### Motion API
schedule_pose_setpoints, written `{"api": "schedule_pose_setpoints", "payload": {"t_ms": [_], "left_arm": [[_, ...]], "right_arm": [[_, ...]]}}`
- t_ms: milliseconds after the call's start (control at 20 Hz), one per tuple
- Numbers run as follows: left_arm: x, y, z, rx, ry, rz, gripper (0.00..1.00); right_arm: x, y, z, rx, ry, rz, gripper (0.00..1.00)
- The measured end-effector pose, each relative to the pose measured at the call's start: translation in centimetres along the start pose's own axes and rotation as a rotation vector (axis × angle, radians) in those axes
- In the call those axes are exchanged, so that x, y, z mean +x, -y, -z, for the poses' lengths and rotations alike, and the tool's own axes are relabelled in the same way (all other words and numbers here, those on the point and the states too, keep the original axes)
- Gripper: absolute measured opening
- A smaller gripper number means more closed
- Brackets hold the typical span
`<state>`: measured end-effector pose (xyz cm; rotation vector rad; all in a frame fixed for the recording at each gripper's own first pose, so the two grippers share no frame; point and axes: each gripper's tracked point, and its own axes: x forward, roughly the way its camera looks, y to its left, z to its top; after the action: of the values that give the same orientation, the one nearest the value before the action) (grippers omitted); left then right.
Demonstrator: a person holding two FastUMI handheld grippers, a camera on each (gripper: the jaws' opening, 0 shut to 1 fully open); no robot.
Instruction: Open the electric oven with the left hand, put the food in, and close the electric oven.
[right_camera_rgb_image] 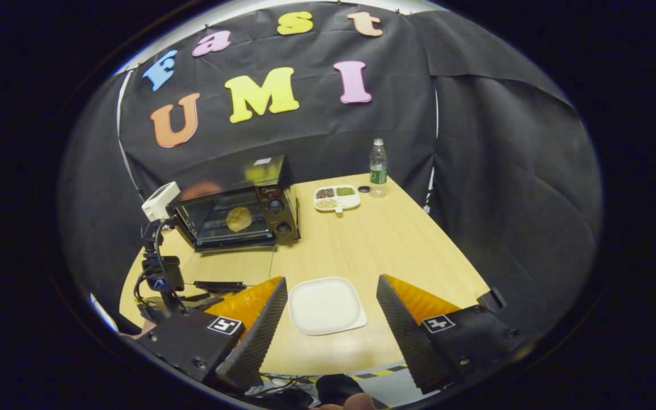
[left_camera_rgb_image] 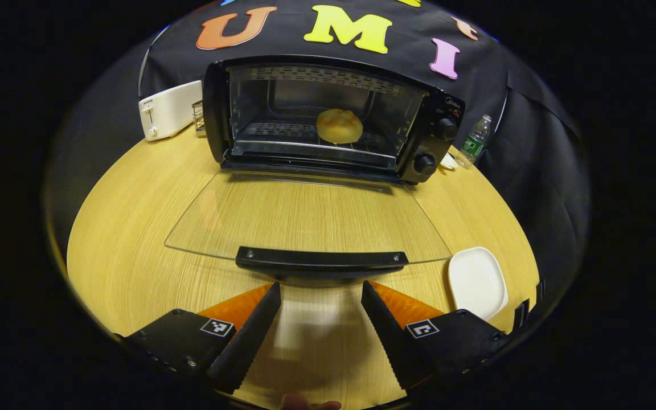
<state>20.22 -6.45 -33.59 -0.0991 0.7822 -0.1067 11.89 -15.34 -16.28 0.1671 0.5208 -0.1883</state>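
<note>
The black electric oven (left_camera_rgb_image: 328, 117) stands at the back of the wooden table with its glass door (left_camera_rgb_image: 305, 219) folded flat down toward me. A round golden bun (left_camera_rgb_image: 339, 126) lies on the rack inside. My left gripper (left_camera_rgb_image: 321, 299) is open, just short of the door's black handle (left_camera_rgb_image: 321, 259), touching nothing. In the right gripper view the oven (right_camera_rgb_image: 237, 210) with the bun (right_camera_rgb_image: 238, 218) is far off at the left. My right gripper (right_camera_rgb_image: 332, 304) is open above an empty white plate (right_camera_rgb_image: 324, 304). The left gripper (right_camera_rgb_image: 163, 273) shows at the left by the door handle (right_camera_rgb_image: 220, 285).
A white toaster (left_camera_rgb_image: 169, 109) sits left of the oven. A water bottle (right_camera_rgb_image: 378, 167) and a divided white tray of grains (right_camera_rgb_image: 337, 198) stand at the back right. The white plate (left_camera_rgb_image: 477, 282) lies right of the oven door. Black cloth walls surround the table (right_camera_rgb_image: 373, 245).
</note>
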Motion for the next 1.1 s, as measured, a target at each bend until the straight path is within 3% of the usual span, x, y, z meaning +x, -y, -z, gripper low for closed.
{"api": "schedule_pose_setpoints", "payload": {"t_ms": [300,700,900,1100], "left_arm": [[-1.4,0.5,-2.3,0.040,0.062,-0.036,0.94],[-6.7,1.7,-14.2,0.020,0.283,-0.055,0.94],[-12.9,2.0,-18.2,0.043,0.420,-0.040,0.94],[-22.4,1.2,-19.6,0.044,0.578,-0.030,0.94]], "right_arm": [[2.5,-1.7,-2.0,-0.131,0.012,-0.111,0.99],[2.8,-5.8,-3.8,-0.172,0.072,-0.273,0.96],[0.5,-6.9,-5.1,-0.164,0.147,-0.273,0.96],[-4.2,-8.6,-6.5,-0.157,0.240,-0.266,0.97]]}}
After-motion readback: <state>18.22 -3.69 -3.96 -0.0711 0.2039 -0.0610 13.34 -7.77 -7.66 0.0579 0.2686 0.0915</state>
